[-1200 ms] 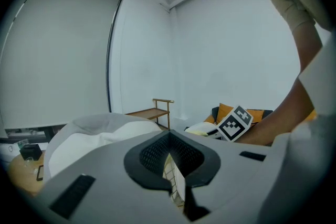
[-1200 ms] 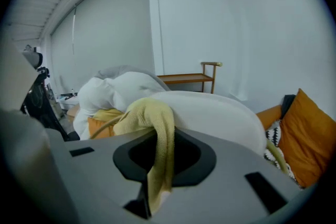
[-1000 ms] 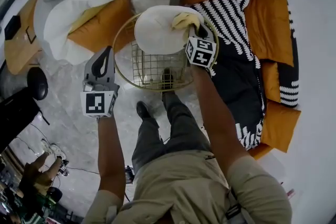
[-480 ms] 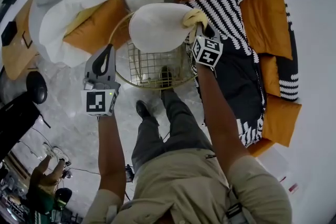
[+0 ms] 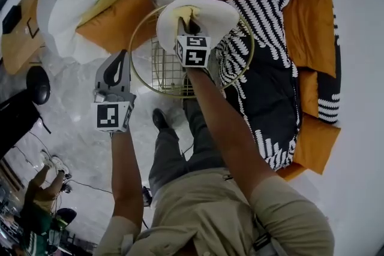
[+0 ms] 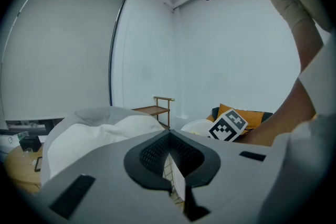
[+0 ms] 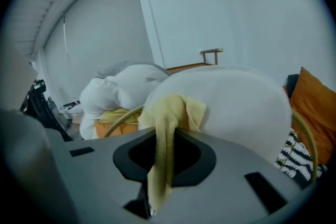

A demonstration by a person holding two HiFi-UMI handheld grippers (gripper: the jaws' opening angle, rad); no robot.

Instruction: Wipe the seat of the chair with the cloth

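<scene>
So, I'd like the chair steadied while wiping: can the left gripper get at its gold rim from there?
Probably yes: the left gripper hovers just beside the gold rim, with nothing between them.

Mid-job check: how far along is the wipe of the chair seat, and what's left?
Done: the yellow cloth is clamped in the right gripper and is on the white seat cushion. In hand: it lies on the cushion's left part in the head view, so wiping looks under way. Left: probably the rest; no wiped area shows. The left gripper hangs shut and empty beside the chair.
</scene>
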